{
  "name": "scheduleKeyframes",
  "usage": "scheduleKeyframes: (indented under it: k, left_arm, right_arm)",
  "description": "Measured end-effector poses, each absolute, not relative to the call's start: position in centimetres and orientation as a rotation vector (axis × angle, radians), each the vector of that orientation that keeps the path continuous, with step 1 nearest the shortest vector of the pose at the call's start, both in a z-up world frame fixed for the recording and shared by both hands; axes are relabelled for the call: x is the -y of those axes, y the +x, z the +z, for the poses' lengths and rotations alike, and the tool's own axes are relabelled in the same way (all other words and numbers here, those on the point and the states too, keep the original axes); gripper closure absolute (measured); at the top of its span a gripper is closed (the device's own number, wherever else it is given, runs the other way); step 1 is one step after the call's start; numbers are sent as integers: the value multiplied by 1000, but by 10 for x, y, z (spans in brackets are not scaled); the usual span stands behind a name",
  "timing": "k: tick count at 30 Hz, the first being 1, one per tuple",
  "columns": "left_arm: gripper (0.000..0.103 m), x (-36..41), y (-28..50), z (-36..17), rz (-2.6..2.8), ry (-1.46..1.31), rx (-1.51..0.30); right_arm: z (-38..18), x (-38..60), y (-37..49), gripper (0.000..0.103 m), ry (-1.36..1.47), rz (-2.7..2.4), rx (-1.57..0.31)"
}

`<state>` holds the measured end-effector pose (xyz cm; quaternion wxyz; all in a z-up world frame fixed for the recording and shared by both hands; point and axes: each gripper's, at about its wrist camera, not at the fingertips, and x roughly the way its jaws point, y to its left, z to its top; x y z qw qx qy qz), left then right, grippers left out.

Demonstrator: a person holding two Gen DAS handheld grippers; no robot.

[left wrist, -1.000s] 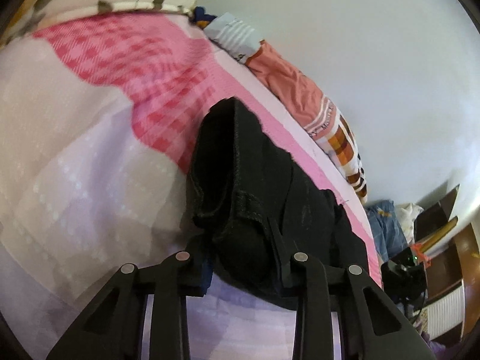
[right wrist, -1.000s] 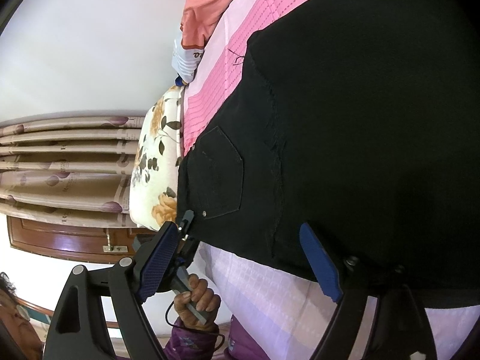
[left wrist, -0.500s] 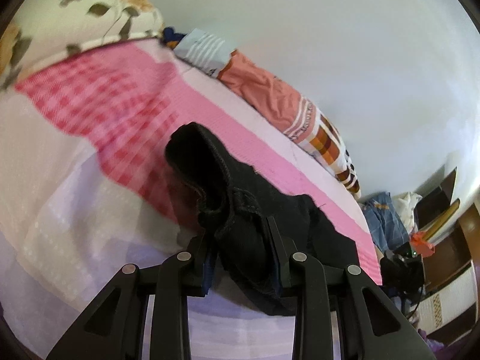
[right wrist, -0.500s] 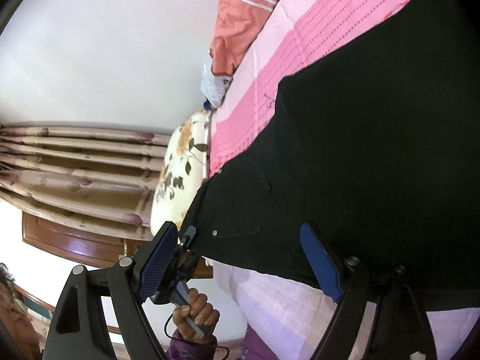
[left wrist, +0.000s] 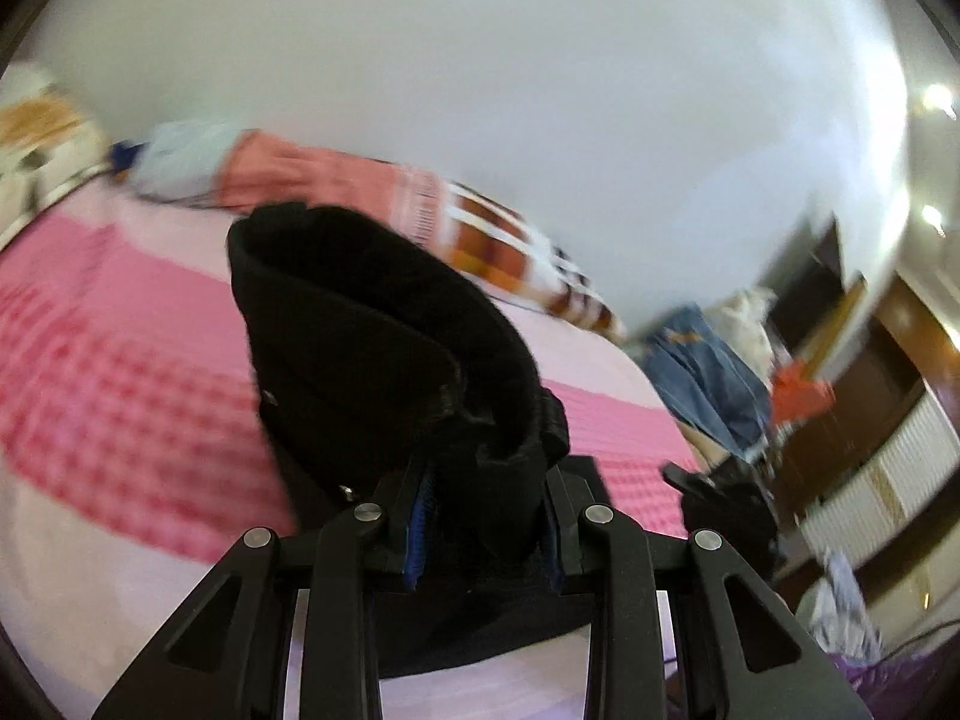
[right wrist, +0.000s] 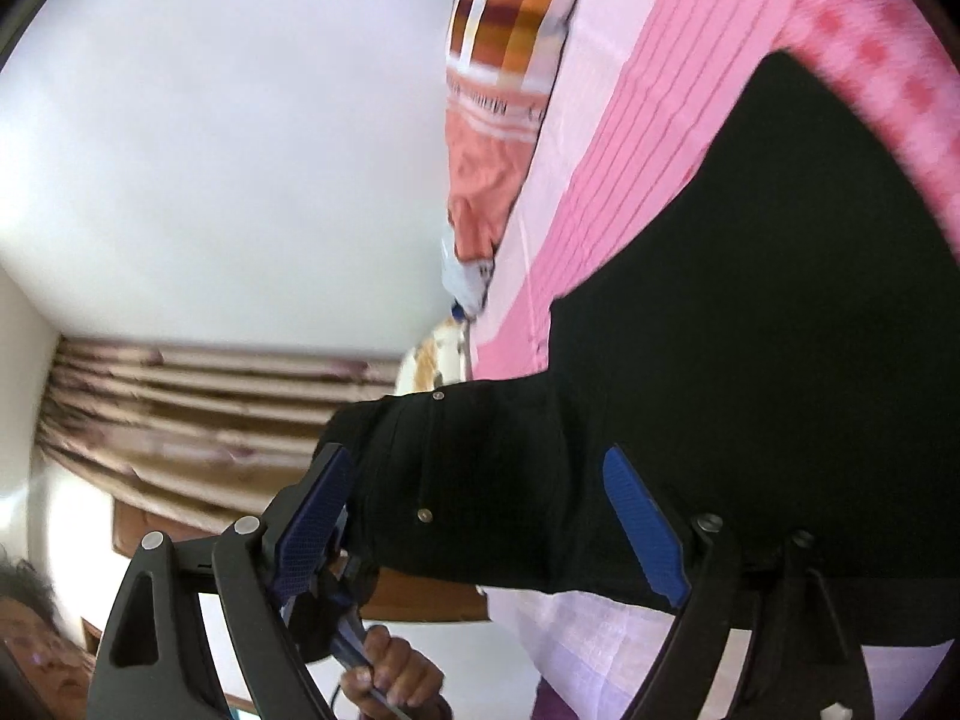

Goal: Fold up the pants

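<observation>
Left wrist view has the black pants [left wrist: 384,360] bunched at the waistband and pinched tight in my left gripper [left wrist: 486,516], lifted off the pink bedspread [left wrist: 120,396]. From there the rest of the fabric runs toward my right gripper [right wrist: 480,540], whose jaws gape wide around the cloth without pressing, so I'd say left does the carrying.

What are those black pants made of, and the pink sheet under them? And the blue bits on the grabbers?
The black pants look like thick matte denim or twill: metal rivets, stitched seams, a stiff waistband. The pink sheet seems thin woven cotton with a printed check, though blur leaves that open. The blue pads look like ribbed rubber or soft plastic, set on matte black hard-plastic fingers.
</observation>
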<state>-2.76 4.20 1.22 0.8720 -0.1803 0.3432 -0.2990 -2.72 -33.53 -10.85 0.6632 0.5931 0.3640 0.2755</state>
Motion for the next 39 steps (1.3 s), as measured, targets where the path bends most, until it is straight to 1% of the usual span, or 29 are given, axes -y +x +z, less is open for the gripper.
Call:
scheduleKeyframes:
  k: [3,7,11,14,16,17,20,22,23,24,28,31,36,37,38,39]
  left_arm:
    - [73,12,-25,10,-717,-342,-732]
    - [73,80,-20,-12,-849,-336,-804]
    - [73,150,-23,-52,-951,-215,-897]
    - [70,170,-23,-78,-942,-156,-970]
    - [70,169,-23,-80,-947,-177,-981]
    - [68,166,-23,-75,-949,-185,-970]
    - [59,159,-22,-58,-973,-202,-952]
    - [52,152,-27,-49,-1010,-247,-903]
    - [40,150,-28,-40,-1008,-243,-863]
    - [30,149,-34,-35,-1003,-228,-841]
    - [30,142,-32,-15,-1004,-222,-804]
    - [29,122,-31,-2,-933,-199,-768]
    - [29,63,-31,-12,-768,-221,-803]
    - [29,51,-31,-17,-734,-239,-818]
    - [29,40,-31,-23,-703,-257,-832]
    - [29,27,-33,-30,-670,-280,-848]
  right_arm:
    - [-110,361,-33,19,1365,602,-793]
    - [-115,389,-40,17,1394,590,-765]
    - [-131,408,-39,11,1446,585,-766]
    - [-151,416,-39,11,1528,569,-781]
    - [-160,417,-38,11,1561,560,-794]
    - [-164,417,-37,11,1571,558,-801]
    - [-164,413,-31,11,1557,584,-817]
    - [-160,406,-25,8,1526,595,-843]
    - [-158,403,-22,8,1501,595,-849]
    - [-157,402,-20,7,1492,597,-854]
    - [-154,401,-15,7,1449,581,-892]
    - [-150,397,-10,7,1380,574,-951]
    - [-150,385,-1,7,1238,558,-1078]
    - [-147,381,2,12,1193,551,-1090]
    - [-143,375,4,32,1126,534,-1104]
    - [-139,368,6,50,1041,511,-1129]
